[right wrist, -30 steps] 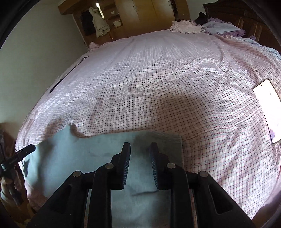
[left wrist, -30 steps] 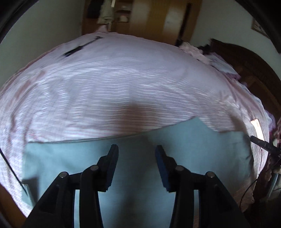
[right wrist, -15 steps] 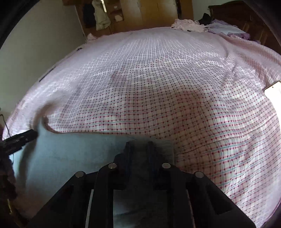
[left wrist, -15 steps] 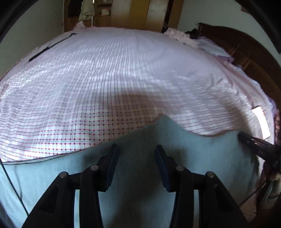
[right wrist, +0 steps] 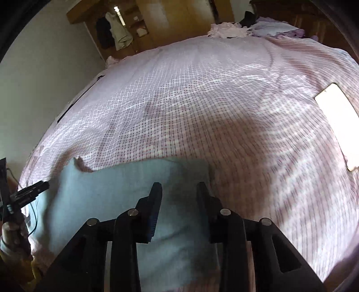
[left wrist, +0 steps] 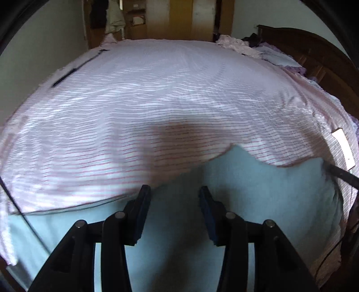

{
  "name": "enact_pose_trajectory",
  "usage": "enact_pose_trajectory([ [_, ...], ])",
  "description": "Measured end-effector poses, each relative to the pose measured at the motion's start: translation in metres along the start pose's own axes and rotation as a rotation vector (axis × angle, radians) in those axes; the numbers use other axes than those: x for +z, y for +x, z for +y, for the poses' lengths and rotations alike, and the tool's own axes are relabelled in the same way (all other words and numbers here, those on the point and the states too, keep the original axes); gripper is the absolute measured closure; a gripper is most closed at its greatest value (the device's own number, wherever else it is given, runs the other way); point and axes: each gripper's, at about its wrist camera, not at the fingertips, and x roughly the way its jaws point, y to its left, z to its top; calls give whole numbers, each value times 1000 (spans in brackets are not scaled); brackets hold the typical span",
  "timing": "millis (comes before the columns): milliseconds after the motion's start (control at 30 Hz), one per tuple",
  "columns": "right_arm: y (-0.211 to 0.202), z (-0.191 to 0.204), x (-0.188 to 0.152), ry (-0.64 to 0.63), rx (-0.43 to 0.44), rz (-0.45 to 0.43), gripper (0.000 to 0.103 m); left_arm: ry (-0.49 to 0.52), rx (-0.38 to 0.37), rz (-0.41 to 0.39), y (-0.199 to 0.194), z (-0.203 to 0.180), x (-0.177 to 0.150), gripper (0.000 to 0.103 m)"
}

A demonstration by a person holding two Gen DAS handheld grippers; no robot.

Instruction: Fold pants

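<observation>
- The left wrist view looks forward between its own fingers (left wrist: 143, 202), low and close over the pants (left wrist: 258, 191) at the near edge of the bed (left wrist: 179, 89), facing the wardrobe (left wrist: 179, 20).
- The right wrist view sits just as low over the pants (right wrist: 123, 186), aimed the same way.
- Both share the bed (right wrist: 202, 89), the phone (right wrist: 338, 125) (left wrist: 343, 148) and the wardrobe (right wrist: 179, 18).

Pants (left wrist: 258, 191) flat on the bed (left wrist: 179, 94) along its near edge; phone (right wrist: 338, 125) on the sheet to their right; pillows (right wrist: 276, 29) at the far right corner; wardrobe (left wrist: 179, 20) behind the bed
</observation>
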Motion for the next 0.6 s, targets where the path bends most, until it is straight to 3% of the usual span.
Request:
enact_pose_trajectory([
  [467, -34, 17, -48, 13, -21, 0, 75, -178, 228, 18, -86, 122, -67, 56],
  [600, -41, 20, -55, 24, -32, 1, 75, -261, 209, -14, -109, 154, -89, 56],
])
